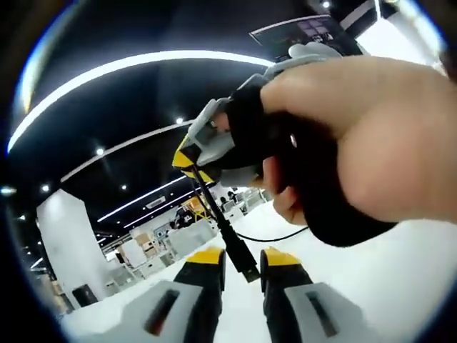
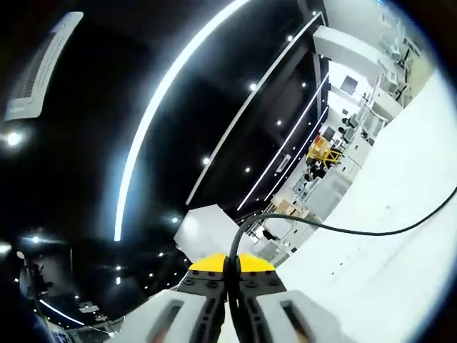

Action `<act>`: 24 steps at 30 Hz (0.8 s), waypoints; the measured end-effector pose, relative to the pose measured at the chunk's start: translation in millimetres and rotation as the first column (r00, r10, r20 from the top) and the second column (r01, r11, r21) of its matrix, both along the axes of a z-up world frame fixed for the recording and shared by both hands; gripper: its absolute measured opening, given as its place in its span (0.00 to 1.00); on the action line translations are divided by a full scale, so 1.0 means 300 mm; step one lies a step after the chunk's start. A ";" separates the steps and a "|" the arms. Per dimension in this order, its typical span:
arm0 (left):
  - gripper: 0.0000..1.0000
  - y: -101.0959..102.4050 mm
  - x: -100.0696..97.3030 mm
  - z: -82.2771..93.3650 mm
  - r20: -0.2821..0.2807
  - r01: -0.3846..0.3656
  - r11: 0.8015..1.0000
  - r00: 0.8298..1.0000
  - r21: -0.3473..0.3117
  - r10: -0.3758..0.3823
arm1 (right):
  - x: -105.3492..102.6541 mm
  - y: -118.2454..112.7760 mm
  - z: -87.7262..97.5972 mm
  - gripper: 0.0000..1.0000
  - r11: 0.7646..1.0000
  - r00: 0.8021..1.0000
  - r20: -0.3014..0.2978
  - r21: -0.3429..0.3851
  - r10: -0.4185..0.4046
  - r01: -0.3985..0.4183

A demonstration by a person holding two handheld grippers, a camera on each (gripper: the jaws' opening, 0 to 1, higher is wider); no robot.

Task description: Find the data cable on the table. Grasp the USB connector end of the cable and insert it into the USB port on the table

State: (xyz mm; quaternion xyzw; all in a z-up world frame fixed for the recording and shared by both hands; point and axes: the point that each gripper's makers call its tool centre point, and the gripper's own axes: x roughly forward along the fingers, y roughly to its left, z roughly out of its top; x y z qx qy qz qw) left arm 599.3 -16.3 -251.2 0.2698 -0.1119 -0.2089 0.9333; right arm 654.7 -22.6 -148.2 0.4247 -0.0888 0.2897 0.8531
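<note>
Since the data cable [image 1: 214, 207] hangs slack from the right gripper [image 1: 187, 163], it is judged to be light and limp, with no stiffness to steady its own end. It is pinched between the closed jaws of the right gripper [image 2: 230, 266], which is carried by a hand [image 1: 357, 128]. From that pinch a short length drops to the USB connector [image 1: 249, 272], while the rest is draped in a loose curve over the white table [image 2: 400, 286]. The connector is dangled in the gap between the jaws of the left gripper [image 1: 243, 256], which are held apart and appear clear of it. The plug body is judged the only rigid part, so it is best taken there, square across its moulded shell, with the metal tip left bare for insertion. If the cord were gripped instead, the plug would likely be left free to swing and twist.
</note>
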 end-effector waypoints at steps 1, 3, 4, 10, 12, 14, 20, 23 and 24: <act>0.19 0.002 0.001 0.000 0.004 -0.007 1.000 1.000 0.010 0.007 | -0.001 0.000 0.001 0.06 1.000 1.000 0.000 0.002 0.001 -0.001; 0.19 0.004 0.001 0.003 0.018 -0.014 1.000 1.000 0.027 0.013 | -0.002 -0.003 0.001 0.06 1.000 1.000 0.001 0.004 -0.002 0.002; 0.18 0.005 0.001 0.004 0.021 -0.015 0.999 1.000 0.030 0.014 | -0.002 -0.005 0.002 0.06 1.000 1.000 0.001 0.005 -0.004 0.004; 0.16 0.027 0.001 0.016 0.044 -0.022 0.999 0.999 0.049 0.020 | -0.003 -0.031 -0.005 0.06 1.000 1.000 -0.006 0.020 -0.018 0.018; 0.15 0.035 0.002 0.020 0.043 -0.018 0.999 0.999 0.038 0.017 | -0.004 -0.037 -0.007 0.06 0.999 1.000 -0.011 0.030 -0.015 0.015; 0.14 0.039 0.003 0.018 0.038 -0.011 1.000 0.999 0.029 0.010 | -0.006 -0.039 -0.009 0.06 0.999 1.000 -0.013 0.037 -0.012 0.012; 0.13 0.048 -0.002 0.018 0.029 0.013 1.000 1.000 0.005 -0.013 | -0.018 -0.064 -0.022 0.06 0.999 1.000 -0.017 0.042 -0.021 0.022; 0.12 0.057 -0.003 0.022 0.022 0.027 1.000 0.999 -0.014 -0.027 | -0.013 -0.085 -0.032 0.06 0.998 0.999 -0.027 0.057 -0.020 0.022; 0.12 0.059 -0.005 0.023 0.023 0.033 0.999 0.999 -0.019 -0.033 | -0.014 -0.088 -0.038 0.06 0.998 0.999 -0.032 0.066 -0.020 0.022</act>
